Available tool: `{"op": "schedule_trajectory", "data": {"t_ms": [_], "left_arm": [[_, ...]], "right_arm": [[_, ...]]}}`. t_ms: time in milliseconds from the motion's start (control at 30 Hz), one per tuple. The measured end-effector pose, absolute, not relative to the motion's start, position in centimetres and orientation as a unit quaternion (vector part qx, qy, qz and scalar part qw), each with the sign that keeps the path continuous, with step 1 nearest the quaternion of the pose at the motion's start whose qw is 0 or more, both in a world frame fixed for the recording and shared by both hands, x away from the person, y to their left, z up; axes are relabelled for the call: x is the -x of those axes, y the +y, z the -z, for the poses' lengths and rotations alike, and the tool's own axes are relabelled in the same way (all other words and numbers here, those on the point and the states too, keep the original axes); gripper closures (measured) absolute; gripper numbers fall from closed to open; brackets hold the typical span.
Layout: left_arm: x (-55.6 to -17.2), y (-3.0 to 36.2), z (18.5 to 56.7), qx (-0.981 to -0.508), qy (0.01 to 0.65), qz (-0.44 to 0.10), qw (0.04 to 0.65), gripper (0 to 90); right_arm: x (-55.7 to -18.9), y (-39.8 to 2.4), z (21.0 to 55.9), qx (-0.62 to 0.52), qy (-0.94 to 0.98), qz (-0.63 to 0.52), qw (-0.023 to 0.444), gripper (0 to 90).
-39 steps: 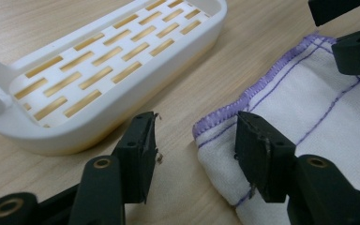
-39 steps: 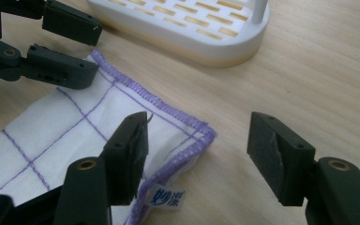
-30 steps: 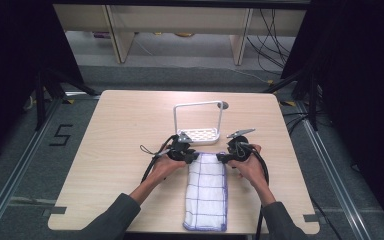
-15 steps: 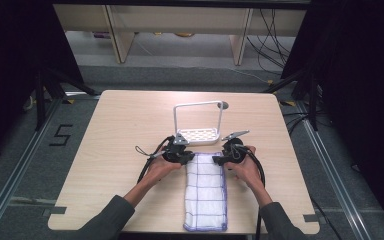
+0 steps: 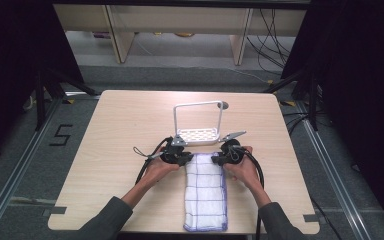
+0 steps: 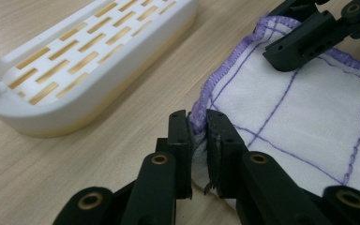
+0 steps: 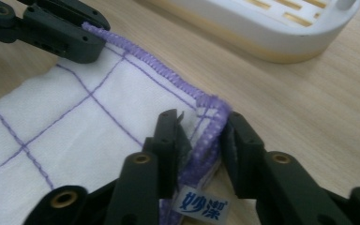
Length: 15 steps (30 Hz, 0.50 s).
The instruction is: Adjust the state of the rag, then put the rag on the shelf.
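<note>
Folded white cloth (image 5: 205, 192) with purple grid lies lengthwise on the counter (image 5: 115, 125), its far edge just short of the white slotted rack (image 5: 198, 134), its near edge at the counter's near rim.

Left claw (image 5: 181, 158) sits at the cloth's far left corner. In the left gripper view the claw (image 6: 198, 123) is pressed together on the purple hem, fabric bunched between the pads: a firm pinch.

Right claw (image 5: 215, 159) sits at the cloth's far right corner. In the right gripper view the claw (image 7: 200, 123) straddles the stitched corner, its jaws having just been closing. Left pad is on the fabric; a sliver of gap seems to remain at the right pad, so grip looks nearly made, not sure it bites yet.

Progress, as judged: both far corners reached, left one secured, right one about to be. Corners not raised; cloth flat against the counter. Lifting and whatever follows, likely another fold toward the near edge or draping over the rack, is all ahead.

Hard to read: layer count at each pinch; the printed tag (image 7: 202, 205) under the right claw is cut off; the rack's frame is out of frame in both gripper views
</note>
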State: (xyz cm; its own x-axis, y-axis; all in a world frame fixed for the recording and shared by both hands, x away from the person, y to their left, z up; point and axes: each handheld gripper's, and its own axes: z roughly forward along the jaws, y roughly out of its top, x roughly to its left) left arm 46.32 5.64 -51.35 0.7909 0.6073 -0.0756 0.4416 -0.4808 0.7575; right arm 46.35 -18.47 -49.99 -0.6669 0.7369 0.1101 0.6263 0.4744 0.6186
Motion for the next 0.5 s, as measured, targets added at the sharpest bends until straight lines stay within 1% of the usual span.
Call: {"op": "schedule_trajectory", "data": {"t_ms": [33, 67, 100, 133, 167, 300, 367, 400, 433, 500], "left_arm": [[-46.3, 5.7, 51.4, -0.854, 0.308, -0.099, 0.408, 81.1], [-46.4, 5.8, 51.4, -0.855, 0.303, -0.099, 0.408, 81.1], [-46.4, 5.8, 51.4, -0.854, 0.305, -0.098, 0.410, 81.4], [-46.5, 5.8, 51.4, -0.854, 0.304, -0.096, 0.411, 81.6], [-46.4, 5.8, 51.4, -0.855, 0.304, -0.097, 0.409, 81.9], [-46.2, 6.0, 50.7, -0.849, 0.307, -0.100, 0.418, 83.5], [-46.2, 6.2, 50.3, -0.846, 0.307, -0.101, 0.424, 83.8], [-46.1, 6.3, 50.1, -0.846, 0.304, -0.104, 0.426, 83.8], [-46.0, 6.3, 49.9, -0.846, 0.305, -0.106, 0.425, 83.8], [-45.7, 6.4, 49.6, -0.846, 0.300, -0.110, 0.426, 83.8]], "right_arm": [[-46.3, -18.6, 49.9, -0.404, 0.851, -0.326, 0.079, 77.8], [-46.3, -18.6, 49.9, -0.404, 0.851, -0.326, 0.079, 77.8], [-46.2, -18.6, 49.9, -0.402, 0.851, -0.330, 0.078, 79.7], [-46.3, -18.6, 50.2, -0.395, 0.849, -0.340, 0.087, 81.1], [-46.1, -18.5, 49.9, -0.399, 0.847, -0.340, 0.081, 82.4], [-45.7, -18.6, 49.1, -0.391, 0.847, -0.350, 0.082, 84.0], [-45.5, -18.6, 48.8, -0.383, 0.843, -0.365, 0.099, 84.2], [-45.3, -18.7, 48.3, -0.386, 0.844, -0.361, 0.090, 84.3], [-45.1, -18.6, 48.1, -0.385, 0.838, -0.374, 0.095, 84.4], [-44.7, -18.7, 47.5, -0.382, 0.840, -0.376, 0.088, 84.5]]}}
